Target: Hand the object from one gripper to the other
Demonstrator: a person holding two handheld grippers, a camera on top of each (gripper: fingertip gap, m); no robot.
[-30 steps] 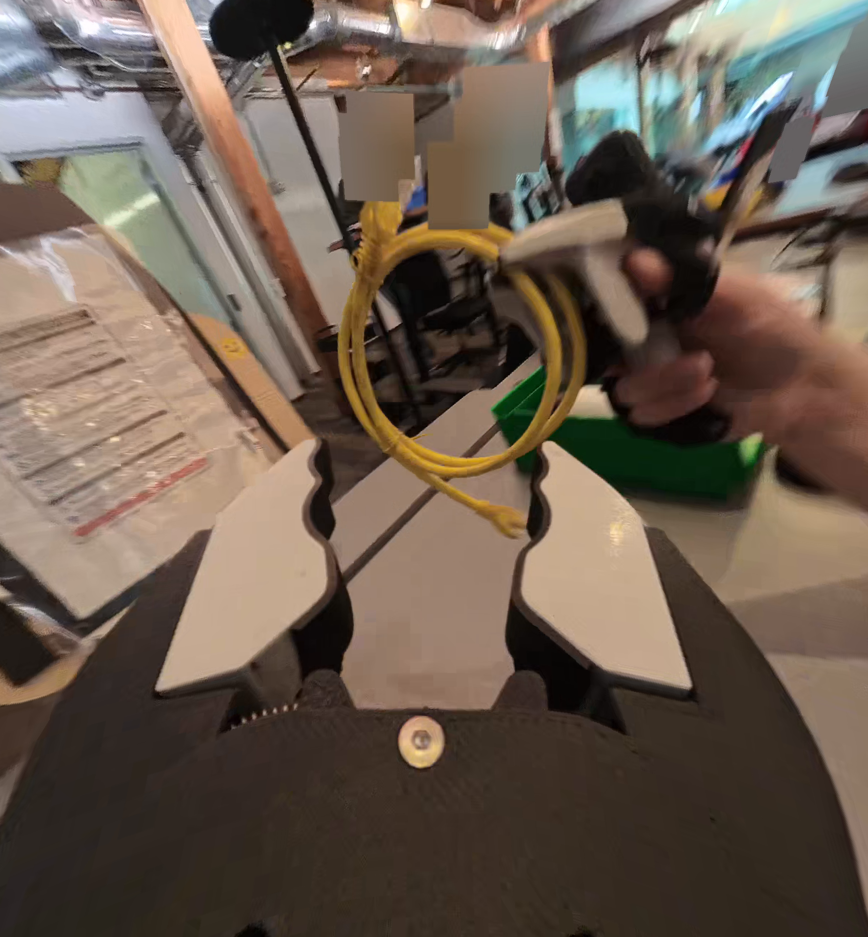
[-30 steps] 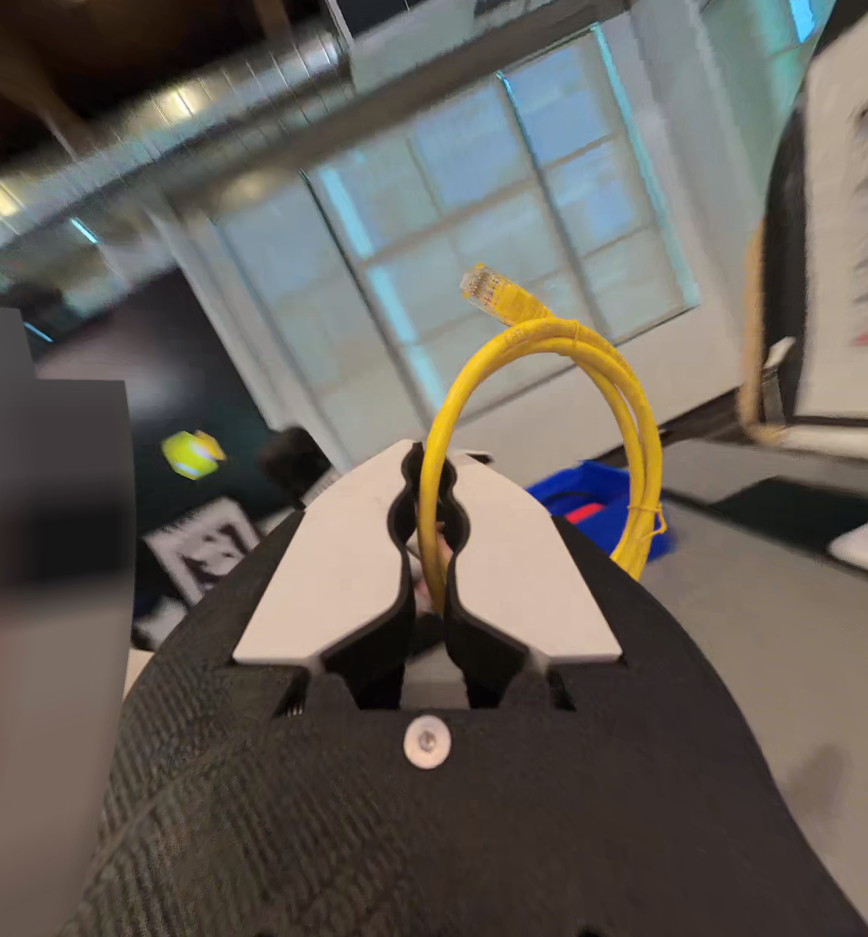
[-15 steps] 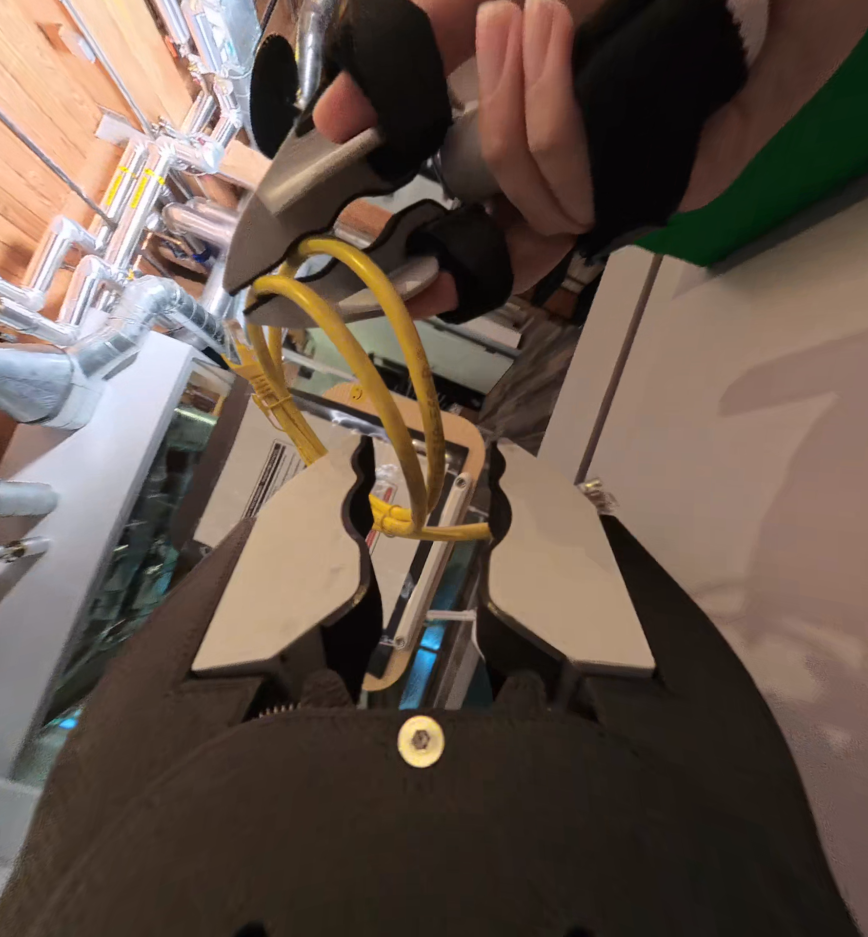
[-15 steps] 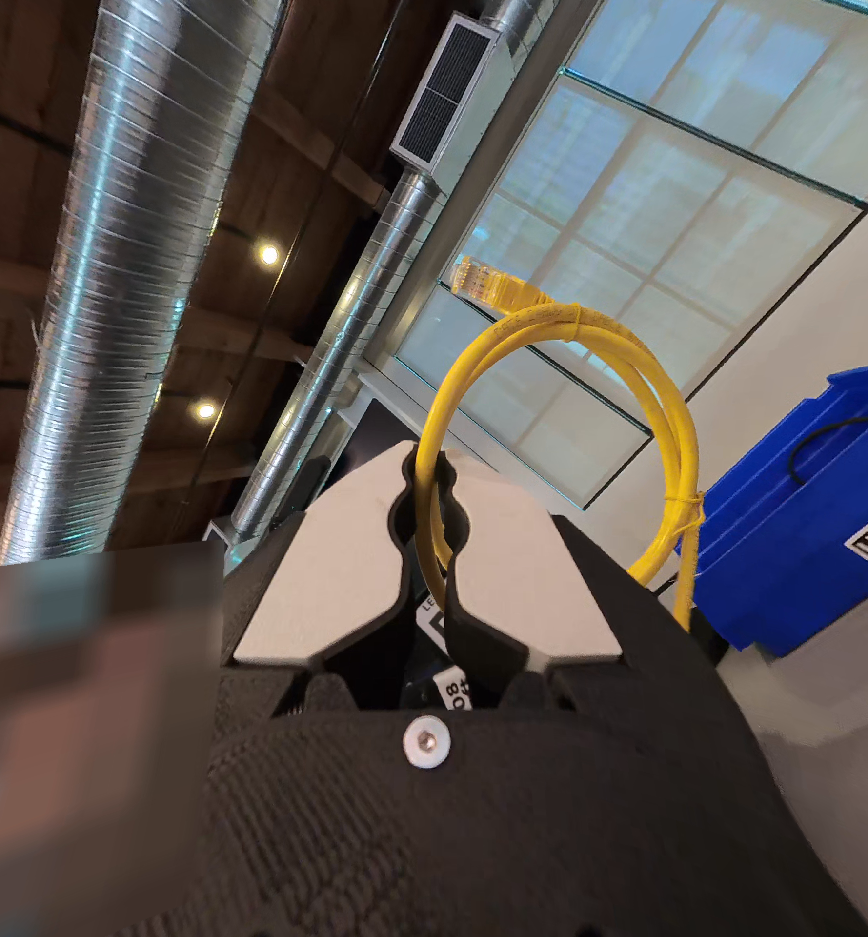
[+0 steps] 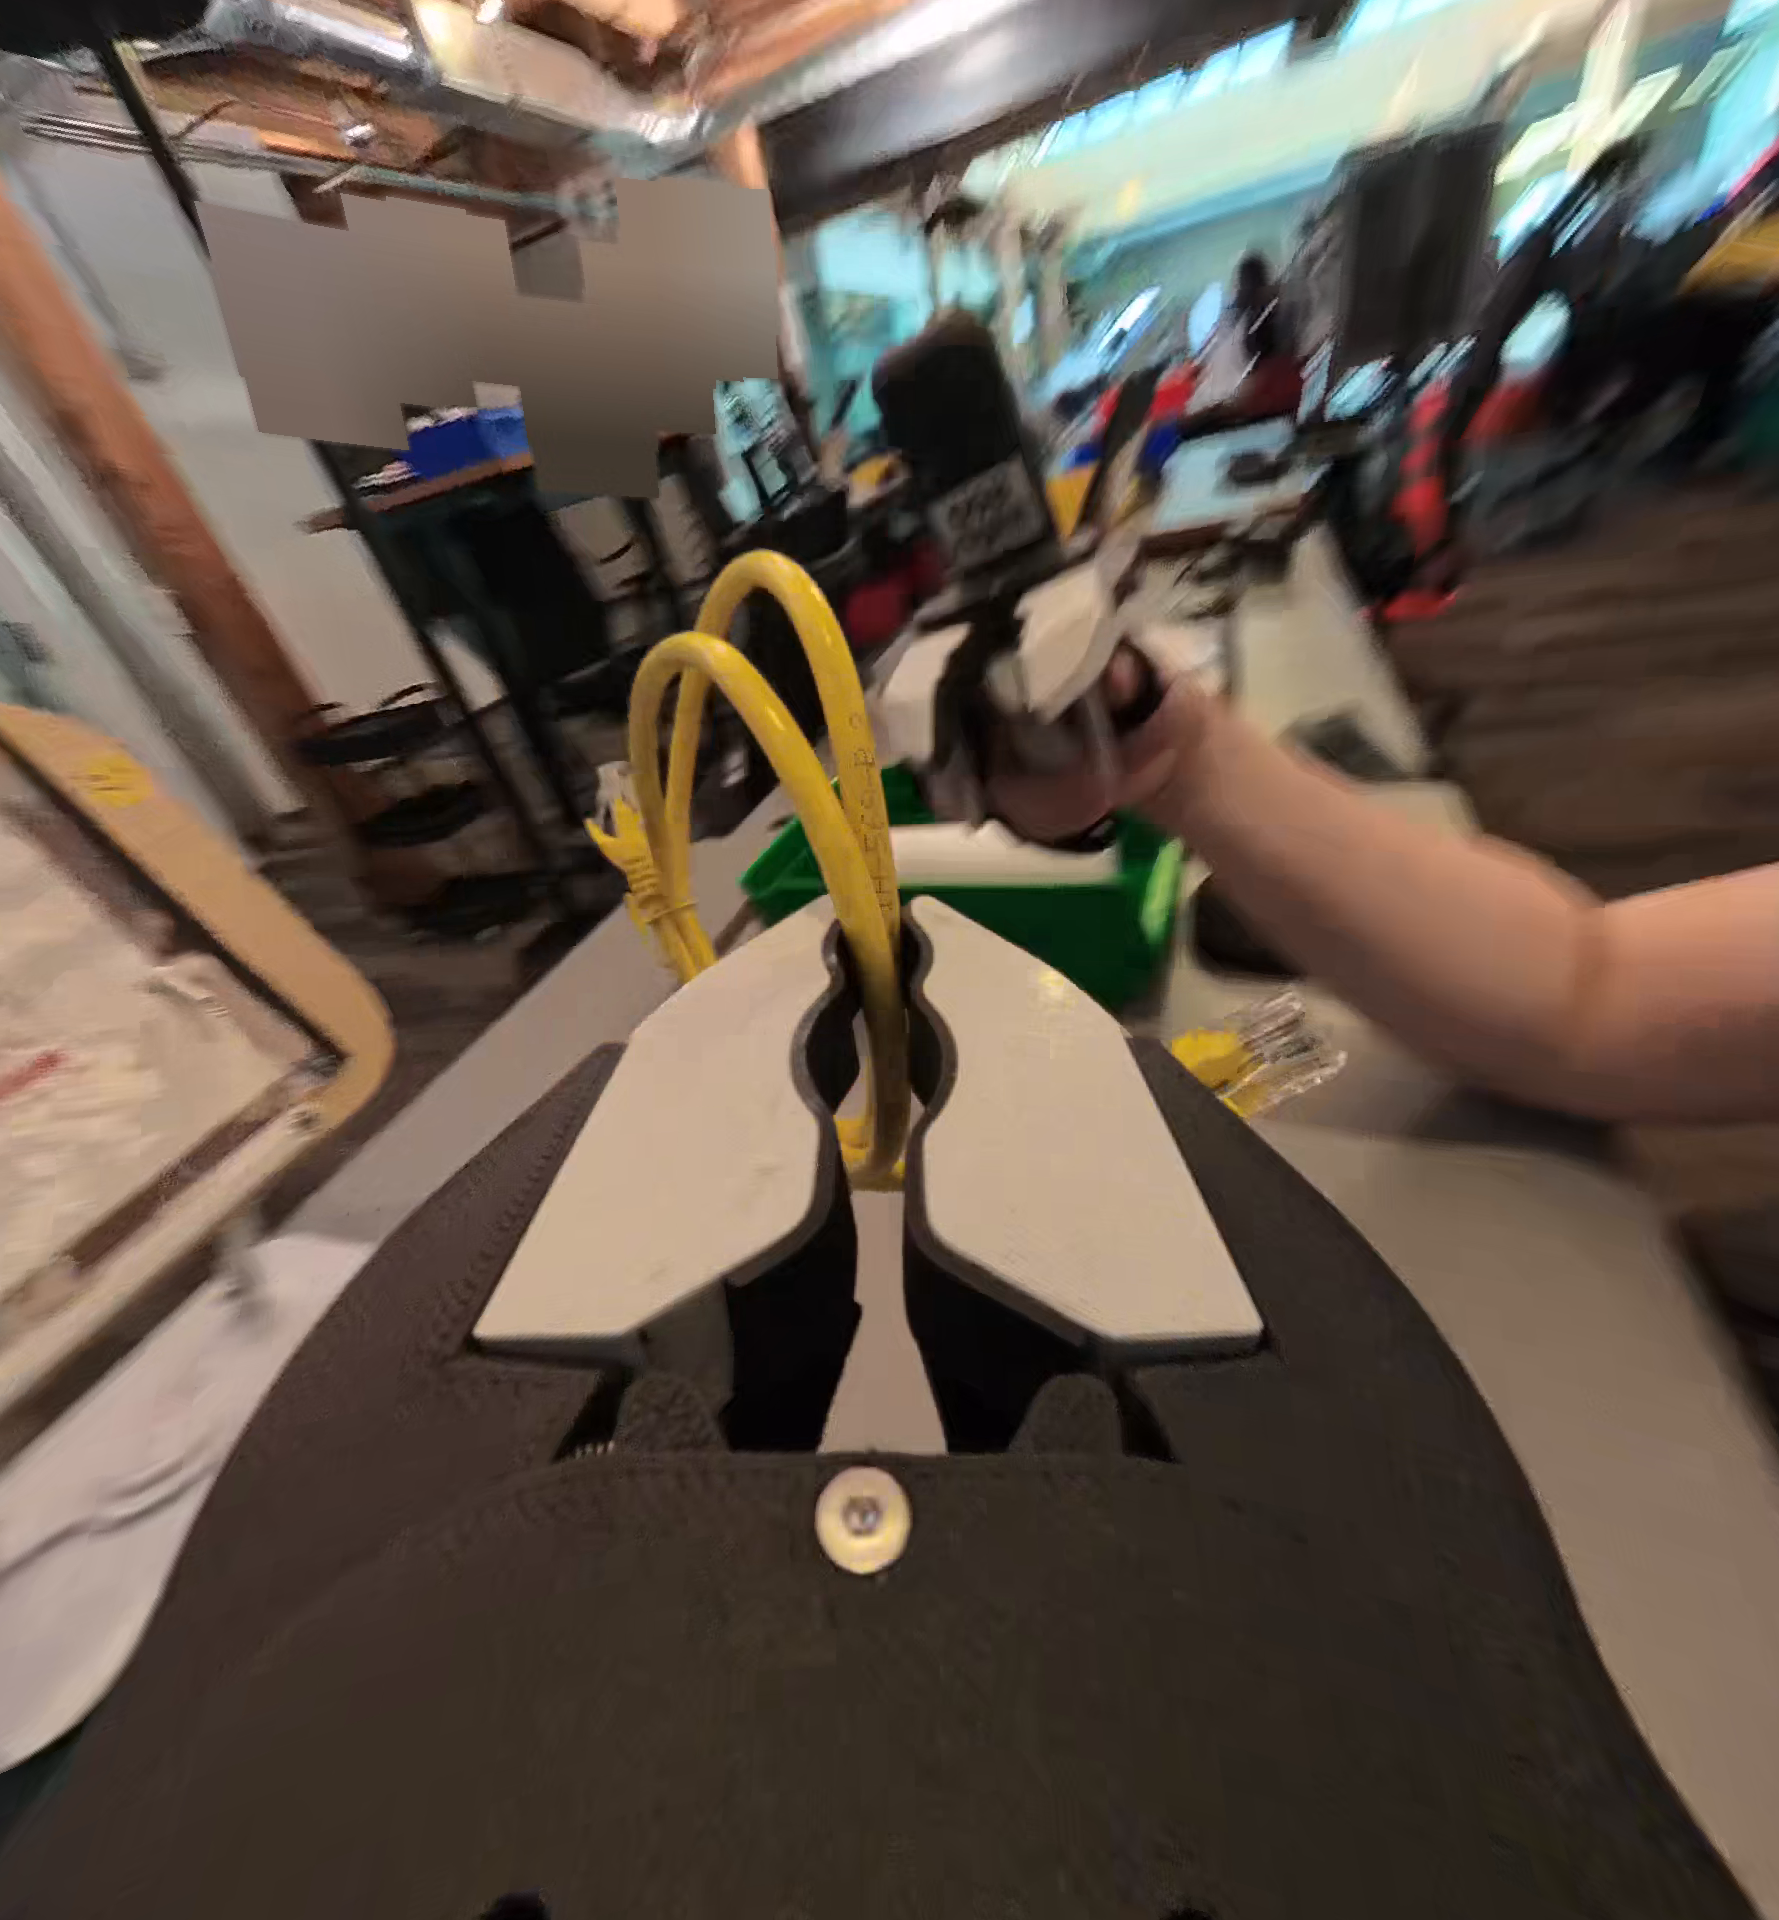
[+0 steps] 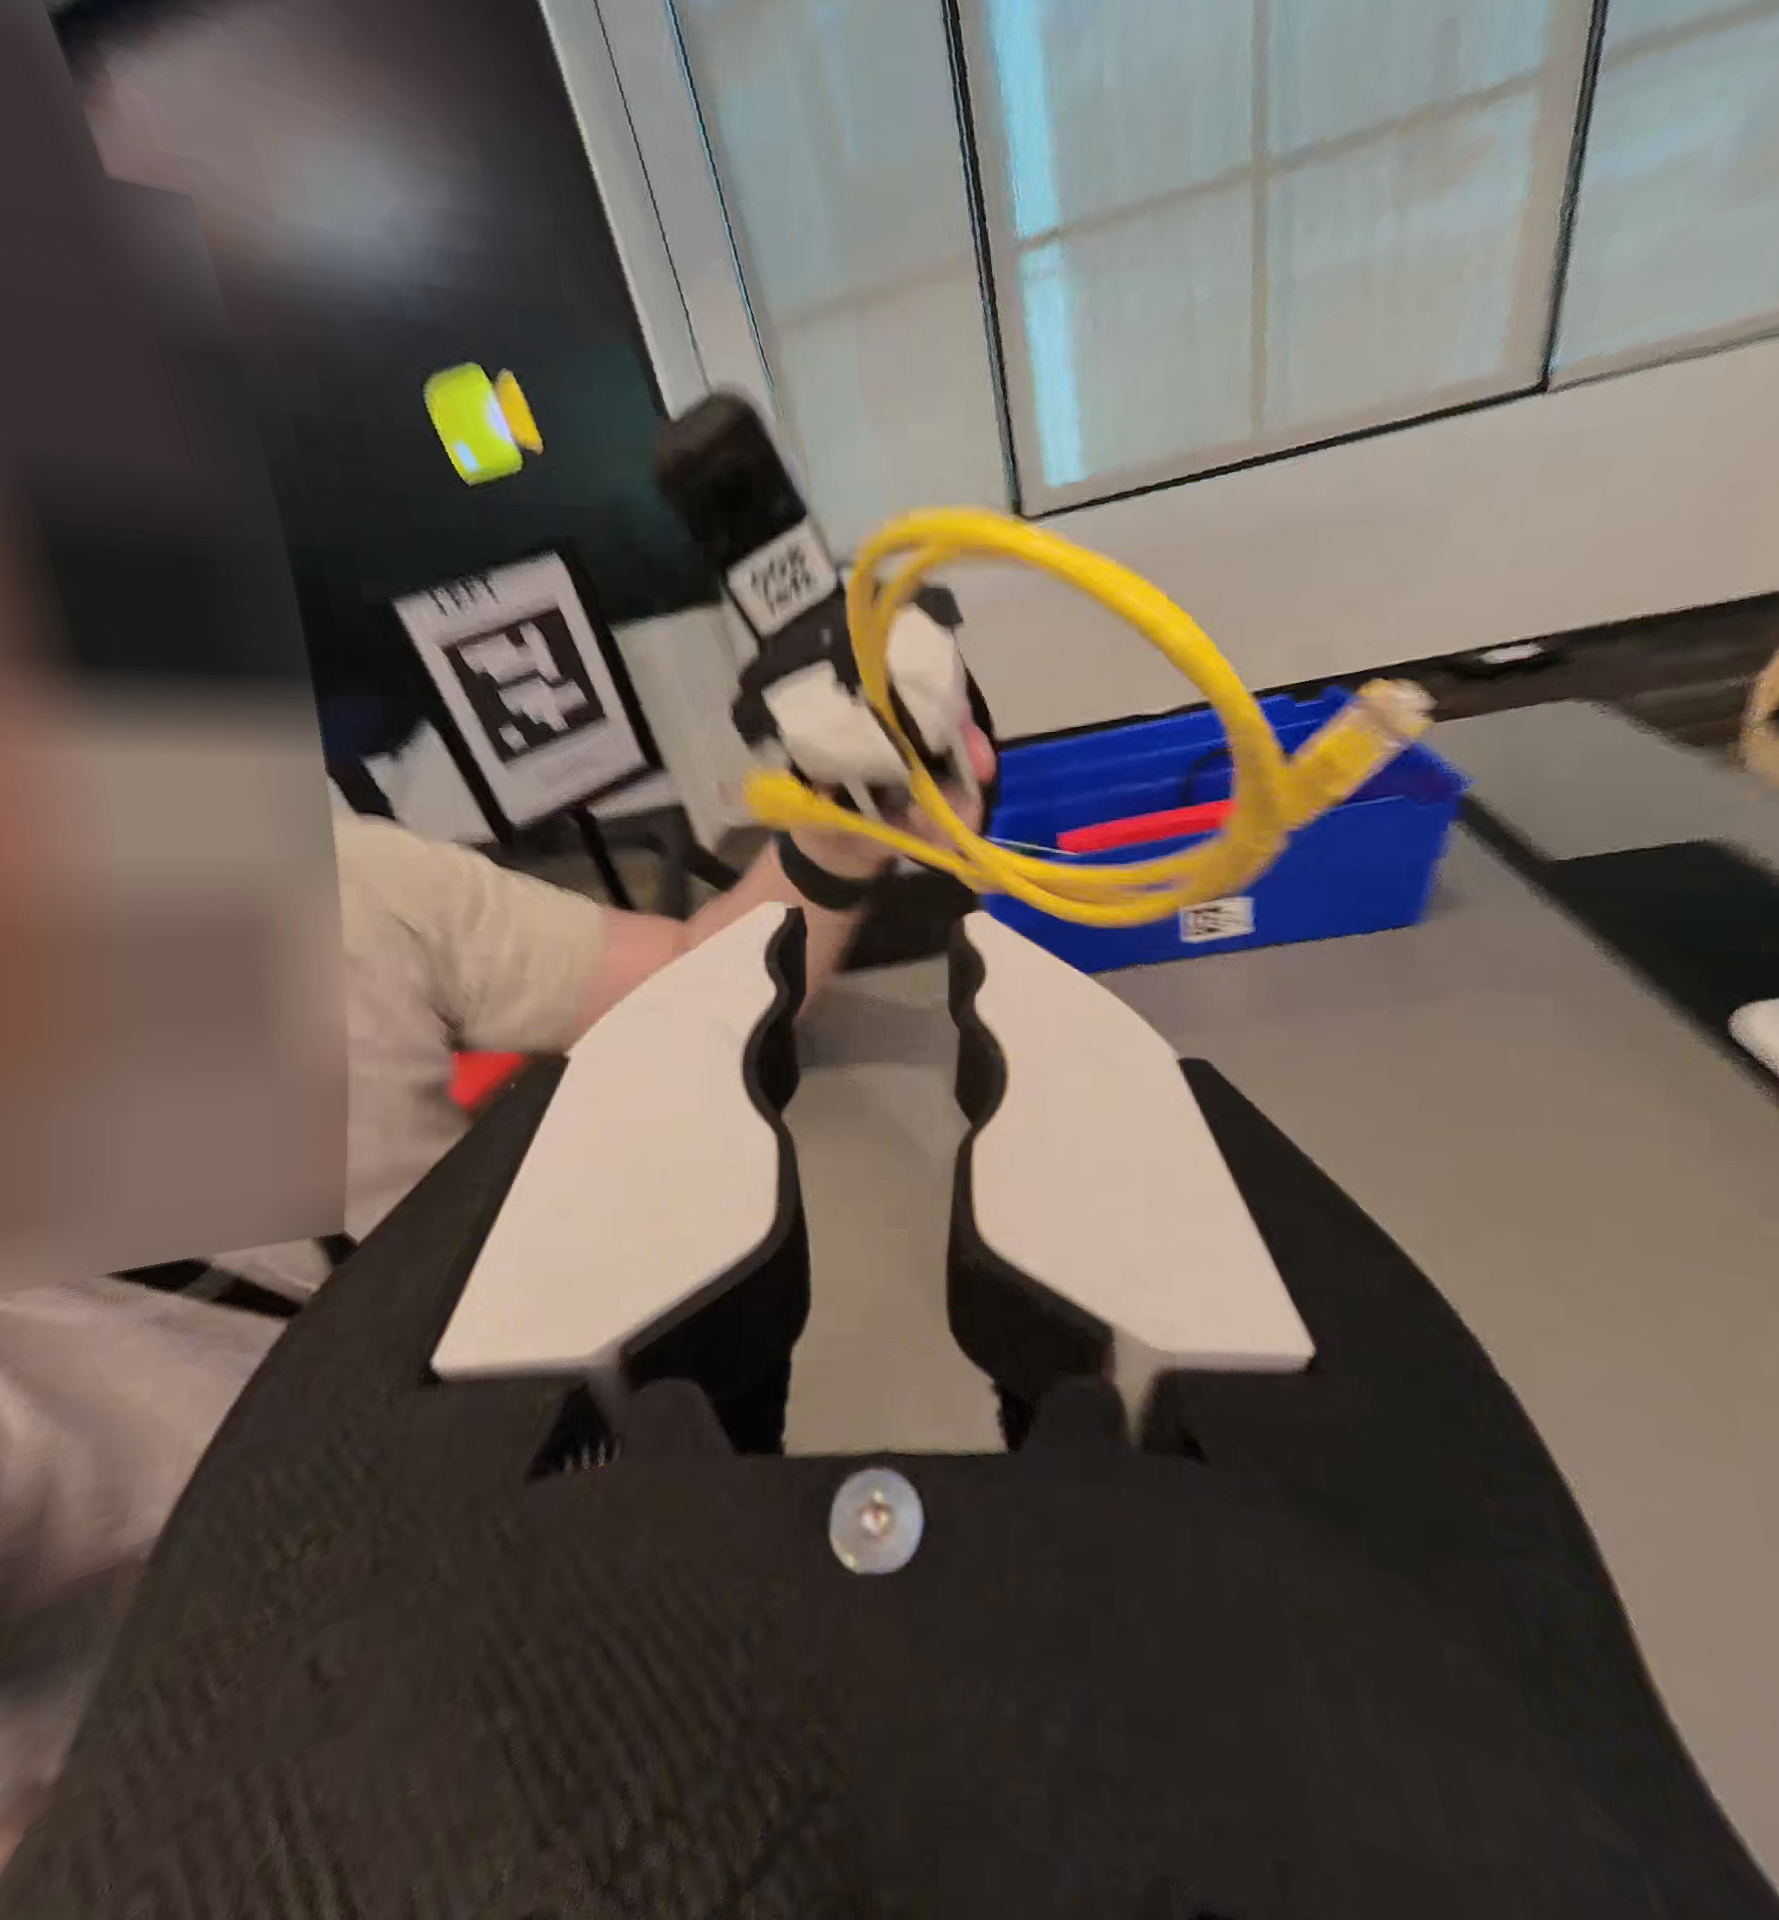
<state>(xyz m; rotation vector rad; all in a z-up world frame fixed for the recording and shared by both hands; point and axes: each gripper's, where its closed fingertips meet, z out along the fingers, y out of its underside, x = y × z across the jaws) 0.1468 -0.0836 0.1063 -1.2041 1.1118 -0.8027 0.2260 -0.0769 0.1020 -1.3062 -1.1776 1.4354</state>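
In our left wrist view, the left gripper (image 5: 872, 940) pinches the coiled yellow cable (image 5: 760, 727) between nearly closed fingers; the loops rise toward 12 o'clock, one plug (image 5: 1269, 1049) poking out at 3 o'clock. Our right gripper (image 6: 874, 940) stands open and empty, the cable (image 6: 1155, 634) hanging beyond its tips toward 1 o'clock, before the blue bin (image 6: 1384, 883).

Left tool (image 5: 869, 940) clamped on coiled yellow cable (image 5: 760, 769), green bin (image 5: 1020, 914) behind
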